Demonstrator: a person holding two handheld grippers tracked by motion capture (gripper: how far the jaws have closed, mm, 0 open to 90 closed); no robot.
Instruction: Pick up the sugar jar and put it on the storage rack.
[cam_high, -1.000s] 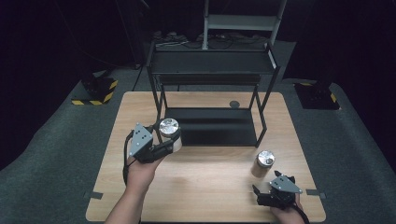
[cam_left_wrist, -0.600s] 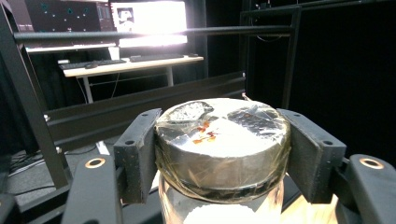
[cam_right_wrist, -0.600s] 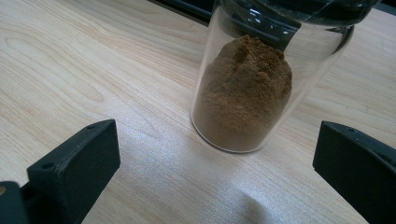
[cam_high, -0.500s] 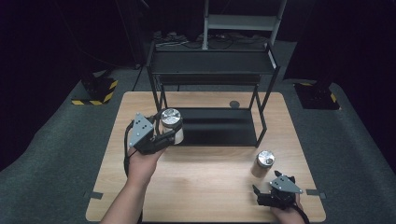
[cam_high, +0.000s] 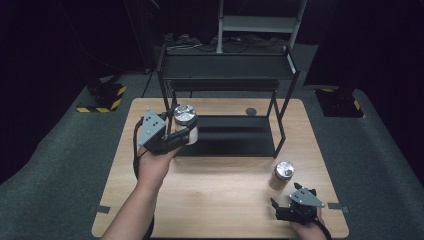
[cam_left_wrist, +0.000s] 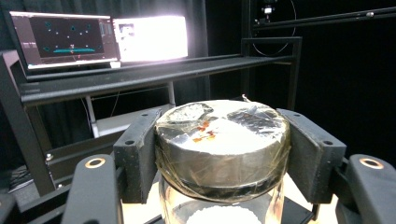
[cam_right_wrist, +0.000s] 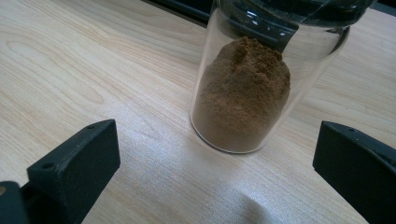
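My left gripper (cam_high: 184, 134) is shut on a glass jar of white powder (cam_high: 185, 123) with a silver taped lid (cam_left_wrist: 223, 133), held in the air in front of the black shelf rack (cam_high: 227, 75), at its left post. The jaws clamp the lid from both sides. A second jar, full of brown powder (cam_right_wrist: 247, 93), stands on the wooden table (cam_high: 220, 200) at the right, with a silver lid (cam_high: 284, 169). My right gripper (cam_high: 284, 210) rests open just short of it, the jaws wide and not touching the brown jar (cam_high: 281, 176).
The rack has a low black shelf (cam_high: 230, 135) on the table and a higher one above it. A small dark disc (cam_high: 251, 111) lies on the table behind the rack. Monitors (cam_left_wrist: 98, 35) glow behind the rack. Grey carpet surrounds the table.
My left gripper has lifted the white-powder jar and carried it away from me toward the rack. The right gripper and the brown jar have stayed put.
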